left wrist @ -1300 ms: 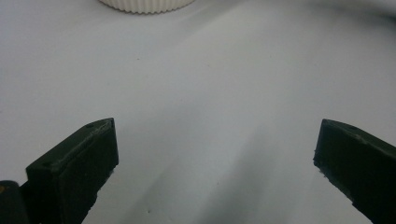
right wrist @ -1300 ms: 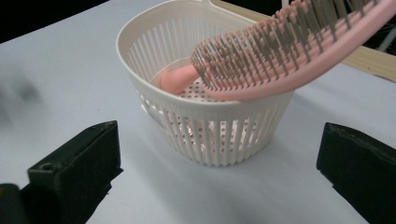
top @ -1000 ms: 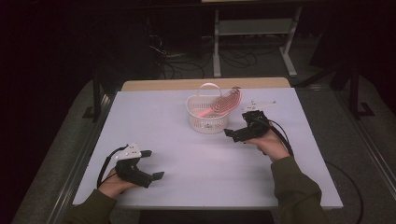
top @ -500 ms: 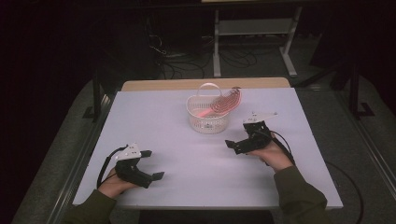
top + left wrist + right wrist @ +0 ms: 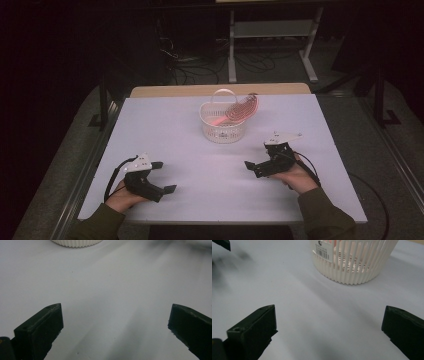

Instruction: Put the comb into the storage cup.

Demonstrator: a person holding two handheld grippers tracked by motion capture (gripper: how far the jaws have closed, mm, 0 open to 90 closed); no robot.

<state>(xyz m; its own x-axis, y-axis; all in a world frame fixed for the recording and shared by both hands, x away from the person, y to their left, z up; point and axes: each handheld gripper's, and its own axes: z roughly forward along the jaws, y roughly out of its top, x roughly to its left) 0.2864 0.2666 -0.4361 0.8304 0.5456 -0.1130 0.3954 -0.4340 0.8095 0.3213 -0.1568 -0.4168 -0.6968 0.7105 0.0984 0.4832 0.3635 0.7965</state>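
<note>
While the pink hairbrush [image 5: 239, 111] leaned in the white slatted basket [image 5: 223, 131] at the far middle of the table [image 5: 165, 120], the high view showed both grippers resting near the front edge, well apart from it: the left gripper [image 5: 162, 177] and right gripper [image 5: 252, 167], each spread and empty. From the left gripper view, its jaws stood wide over bare tabletop. From the right gripper view, jaws gaped too, the basket [image 5: 354, 262] ahead. Placement looked done, probably nothing remained.
</note>
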